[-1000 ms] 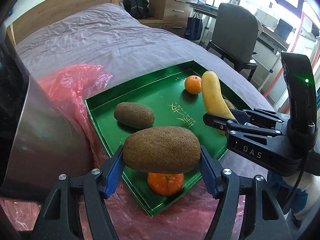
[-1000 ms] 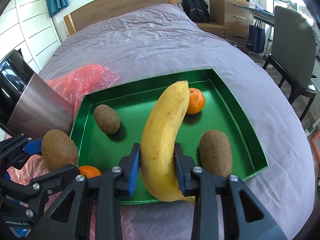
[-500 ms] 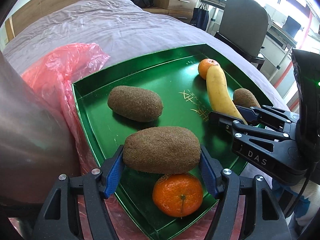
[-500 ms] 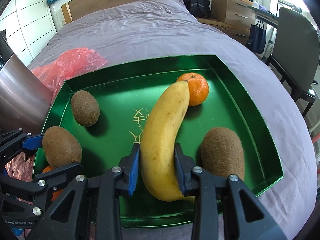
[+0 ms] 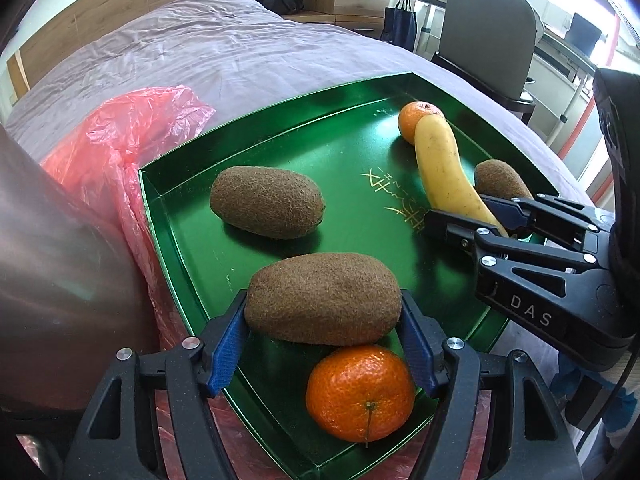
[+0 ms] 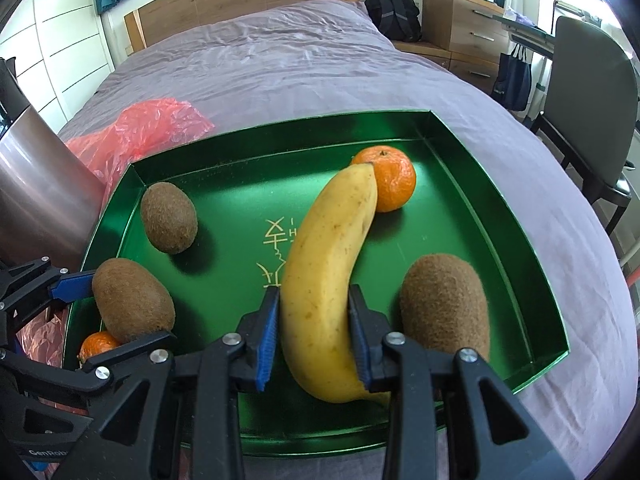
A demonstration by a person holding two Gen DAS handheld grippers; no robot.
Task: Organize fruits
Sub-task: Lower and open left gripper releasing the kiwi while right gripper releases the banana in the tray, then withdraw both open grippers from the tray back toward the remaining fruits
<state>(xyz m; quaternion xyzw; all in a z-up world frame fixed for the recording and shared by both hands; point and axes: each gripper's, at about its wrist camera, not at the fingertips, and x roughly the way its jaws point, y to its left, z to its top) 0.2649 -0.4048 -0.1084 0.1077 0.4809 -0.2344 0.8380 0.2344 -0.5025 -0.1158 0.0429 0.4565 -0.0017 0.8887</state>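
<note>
A green tray [image 5: 176,208] [image 6: 500,216] lies on the bed. My left gripper [image 5: 322,334] is shut on a brown kiwi [image 5: 322,298] [image 6: 132,300], held low over the tray's near left corner, above a mandarin [image 5: 360,392] [image 6: 98,344]. My right gripper [image 6: 314,324] is shut on a yellow banana [image 6: 328,272] [image 5: 448,172] low over the tray's middle; its tip overlaps a second mandarin [image 6: 394,178] [image 5: 412,120]. A loose kiwi [image 5: 266,202] [image 6: 169,217] lies at the tray's left, another kiwi [image 6: 444,308] [image 5: 500,178] at its right.
A crumpled red plastic bag [image 5: 120,148] [image 6: 148,132] lies left of the tray. A metal cylinder [image 5: 52,256] [image 6: 36,192] stands at the far left. The purple bedsheet [image 6: 300,68] stretches behind. An office chair [image 6: 588,92] stands off the bed's right edge.
Both grippers have moved forward and down toward the tray with their fruit. The banana and the held kiwi now sit lower over the tray floor.
</note>
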